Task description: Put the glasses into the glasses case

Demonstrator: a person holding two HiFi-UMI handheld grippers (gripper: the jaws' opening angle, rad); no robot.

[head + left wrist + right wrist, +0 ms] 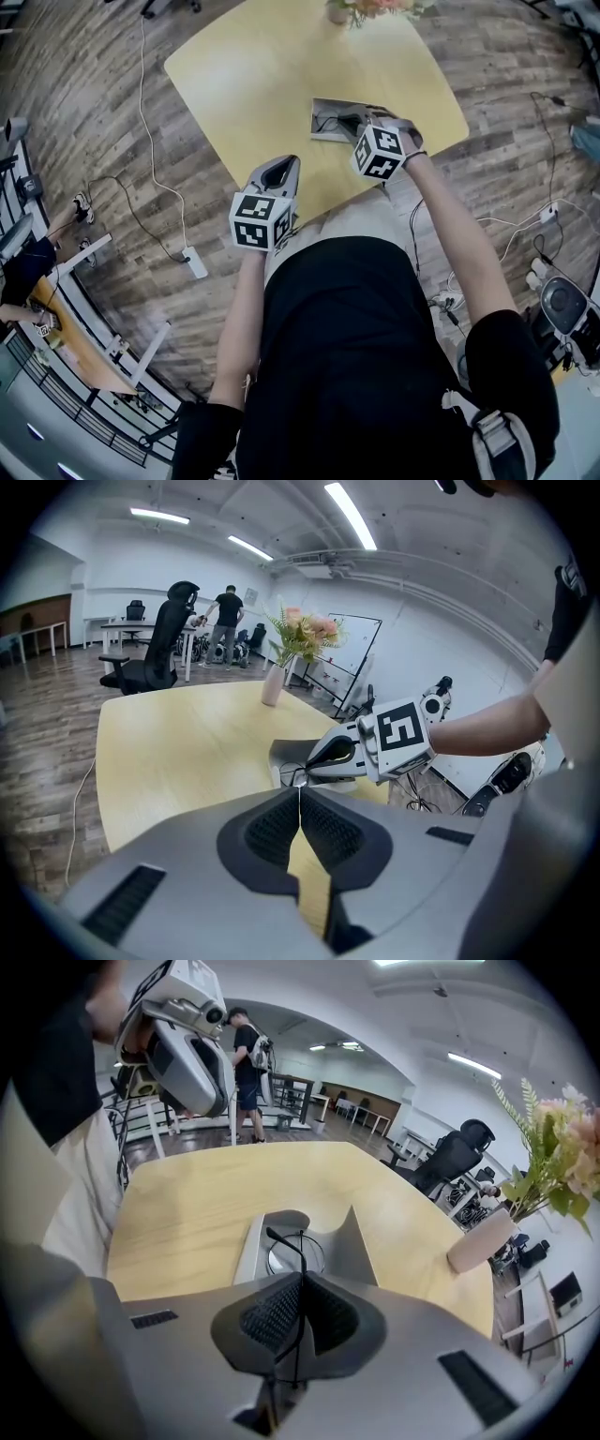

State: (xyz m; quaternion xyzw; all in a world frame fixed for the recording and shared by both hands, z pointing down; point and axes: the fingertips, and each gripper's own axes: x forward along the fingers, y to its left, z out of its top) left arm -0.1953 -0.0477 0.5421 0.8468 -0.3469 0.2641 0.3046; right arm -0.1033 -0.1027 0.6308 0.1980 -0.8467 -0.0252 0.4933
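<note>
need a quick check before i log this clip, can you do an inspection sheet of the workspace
surface: yellow table
job's things: open grey case on the table; glasses held over its opening, contact cannot be told
clutter: vase of flowers near the table edge
grippers: right gripper jaws shut on the glasses; left gripper jaws shut, nothing between them, apart from the case
cables: white cable to a power strip on the floor
surroundings: wood floor, office chair, person by a far desk
</note>
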